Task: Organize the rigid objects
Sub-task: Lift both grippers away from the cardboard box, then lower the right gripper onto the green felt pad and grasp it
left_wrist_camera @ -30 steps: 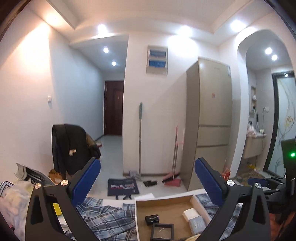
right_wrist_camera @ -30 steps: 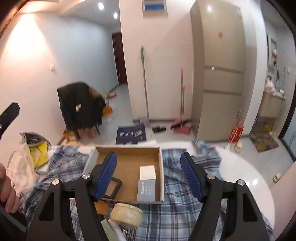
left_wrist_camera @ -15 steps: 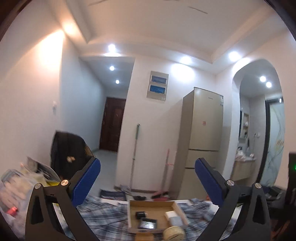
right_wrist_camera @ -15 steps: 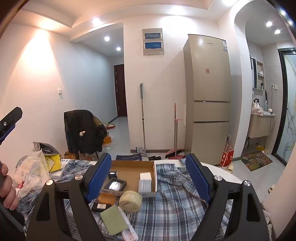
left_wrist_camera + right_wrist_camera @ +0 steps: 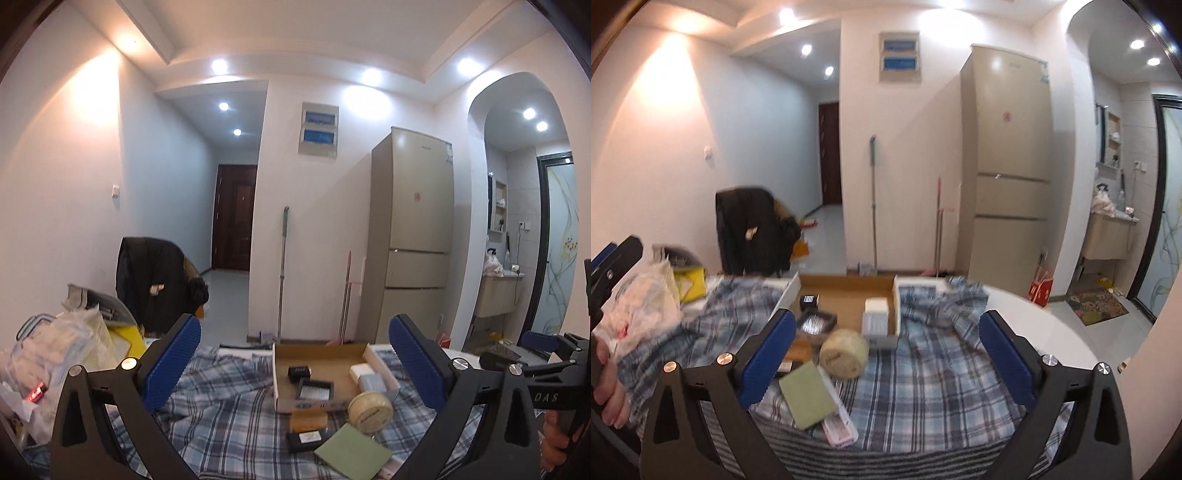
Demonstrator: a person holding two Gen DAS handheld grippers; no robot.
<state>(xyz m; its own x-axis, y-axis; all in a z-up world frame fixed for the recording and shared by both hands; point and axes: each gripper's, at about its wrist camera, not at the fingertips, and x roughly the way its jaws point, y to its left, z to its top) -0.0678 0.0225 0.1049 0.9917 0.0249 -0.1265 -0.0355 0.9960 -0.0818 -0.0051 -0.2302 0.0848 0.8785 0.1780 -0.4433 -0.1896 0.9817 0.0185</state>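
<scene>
A shallow cardboard box (image 5: 321,354) (image 5: 849,295) lies on the plaid cloth; it holds a small black item, a black-framed square, a white block and a grey-blue box. In front of it lie a round cream tin (image 5: 370,406) (image 5: 844,352), a green card (image 5: 351,452) (image 5: 807,397), an orange-brown block (image 5: 308,421) and a flat black item (image 5: 308,439). My left gripper (image 5: 293,328) is open and empty, held back from the box. The jaws of my right gripper (image 5: 888,321) are opening, with nothing between them.
Plastic bags (image 5: 55,354) and a yellow item pile up at the table's left. The round white table's edge (image 5: 1052,332) shows at right. A pink-white flat item (image 5: 838,424) lies by the green card. A fridge (image 5: 413,240), a mop and a coat-draped chair (image 5: 750,229) stand beyond.
Both grippers have drawn back from the box, so the tin, the green card and more of the cloth now show. The right gripper's jaws have spread wider.
</scene>
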